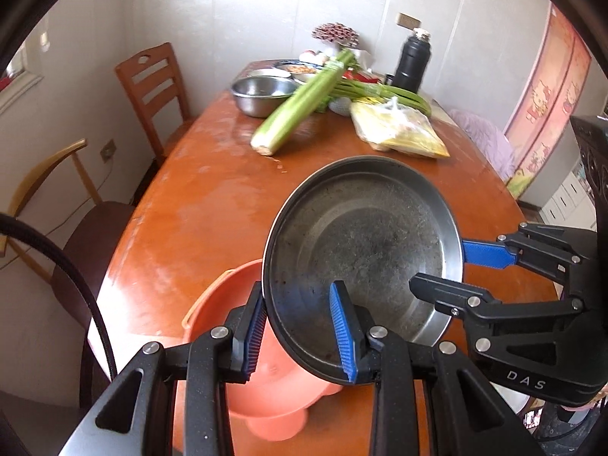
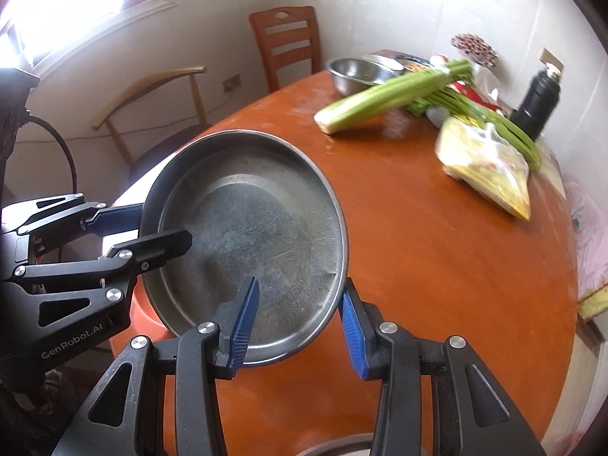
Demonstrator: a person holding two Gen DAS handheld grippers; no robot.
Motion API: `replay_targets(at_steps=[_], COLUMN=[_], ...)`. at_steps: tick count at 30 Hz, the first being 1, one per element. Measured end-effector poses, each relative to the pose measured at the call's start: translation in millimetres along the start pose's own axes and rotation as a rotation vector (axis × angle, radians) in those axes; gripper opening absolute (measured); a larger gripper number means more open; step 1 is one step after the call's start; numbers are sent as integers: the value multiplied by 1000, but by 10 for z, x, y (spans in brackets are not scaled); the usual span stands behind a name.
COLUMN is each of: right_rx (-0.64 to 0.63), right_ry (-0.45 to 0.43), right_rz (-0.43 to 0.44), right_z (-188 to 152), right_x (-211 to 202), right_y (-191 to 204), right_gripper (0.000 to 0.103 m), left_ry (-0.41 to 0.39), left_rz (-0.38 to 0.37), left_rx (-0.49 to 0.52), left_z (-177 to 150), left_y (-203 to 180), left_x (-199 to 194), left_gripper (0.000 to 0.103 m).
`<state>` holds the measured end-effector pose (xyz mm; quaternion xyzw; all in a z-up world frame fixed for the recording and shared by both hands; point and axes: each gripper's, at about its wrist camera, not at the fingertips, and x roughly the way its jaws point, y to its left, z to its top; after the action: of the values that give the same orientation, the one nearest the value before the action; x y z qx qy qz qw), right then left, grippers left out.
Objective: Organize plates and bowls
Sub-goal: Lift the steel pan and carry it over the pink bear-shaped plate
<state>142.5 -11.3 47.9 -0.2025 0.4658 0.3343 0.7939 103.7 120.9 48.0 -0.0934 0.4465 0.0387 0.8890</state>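
Metal plate (image 1: 361, 235) above the table (image 1: 197, 205), left gripper (image 1: 300, 338) and right gripper (image 2: 294, 326) clamped on its rim at 7 and 4 o'clock.

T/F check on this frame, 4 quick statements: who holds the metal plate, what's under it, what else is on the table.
1. Both the left gripper and right gripper clamp the rim of the metal plate. True.
2. The plate lies flat on the table. False: it is tilted, above an orange plastic basin.
3. Celery lies on the table. True.
4. The steel bowl sits inside the basin. False: it stands at the table's far end.
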Motion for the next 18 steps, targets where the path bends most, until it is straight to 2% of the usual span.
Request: replay_targets(at_steps=[10,18], right_rx=[-63,-60], right_ry=[48,112], right_rz=[23,44], right_z=[155,137], right_x=[304,622], right_y=[500,637], right_gripper=[44,44], left_ry=[17,66], left_rz=[27,29], left_rx=[-62,-69], left_z=[-156,-299], left_y=[505,666], left_x=[3,196], left_gripper=[33,33])
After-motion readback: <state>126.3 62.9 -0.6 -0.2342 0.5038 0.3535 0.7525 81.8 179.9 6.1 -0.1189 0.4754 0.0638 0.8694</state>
